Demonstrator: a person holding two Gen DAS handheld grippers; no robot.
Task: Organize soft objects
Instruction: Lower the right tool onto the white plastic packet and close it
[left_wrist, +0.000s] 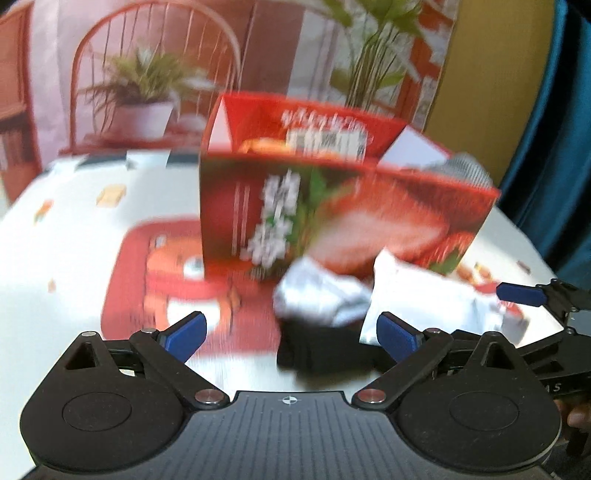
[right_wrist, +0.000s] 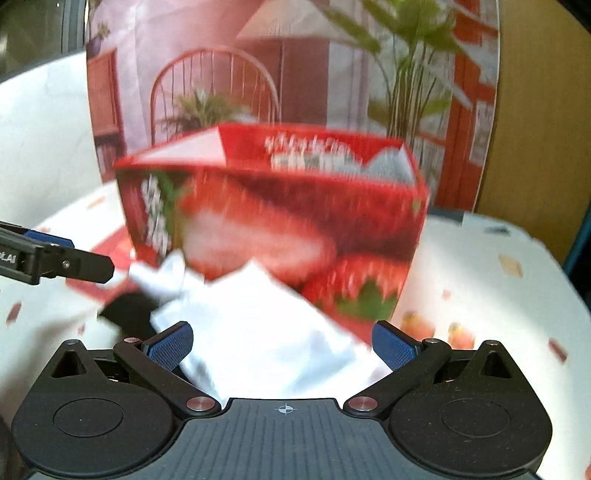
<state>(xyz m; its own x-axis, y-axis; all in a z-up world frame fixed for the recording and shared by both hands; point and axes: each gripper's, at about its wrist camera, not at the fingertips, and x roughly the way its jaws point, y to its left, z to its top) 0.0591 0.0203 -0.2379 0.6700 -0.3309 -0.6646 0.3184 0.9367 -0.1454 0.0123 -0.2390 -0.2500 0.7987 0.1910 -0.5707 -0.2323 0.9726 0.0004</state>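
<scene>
A red strawberry-print box (left_wrist: 343, 210) stands open on the table, with a grey striped cloth (left_wrist: 461, 170) showing inside at its right end. In front of it lie a white-and-black sock (left_wrist: 317, 295) and a white soft packet (left_wrist: 424, 295). My left gripper (left_wrist: 291, 336) is open, its jaws wide on either side of the sock's black part. In the right wrist view the box (right_wrist: 295, 221) stands ahead, and my right gripper (right_wrist: 282, 345) is open with the white packet (right_wrist: 266, 332) between its jaws. Both views are blurred.
The round table (left_wrist: 66, 240) has a white cloth with a red cartoon print (left_wrist: 166, 277). A printed backdrop of a chair and plants (left_wrist: 155, 81) stands behind it. The right gripper (left_wrist: 535, 299) shows at the left wrist view's right edge; the left gripper (right_wrist: 55, 258) shows at the right view's left.
</scene>
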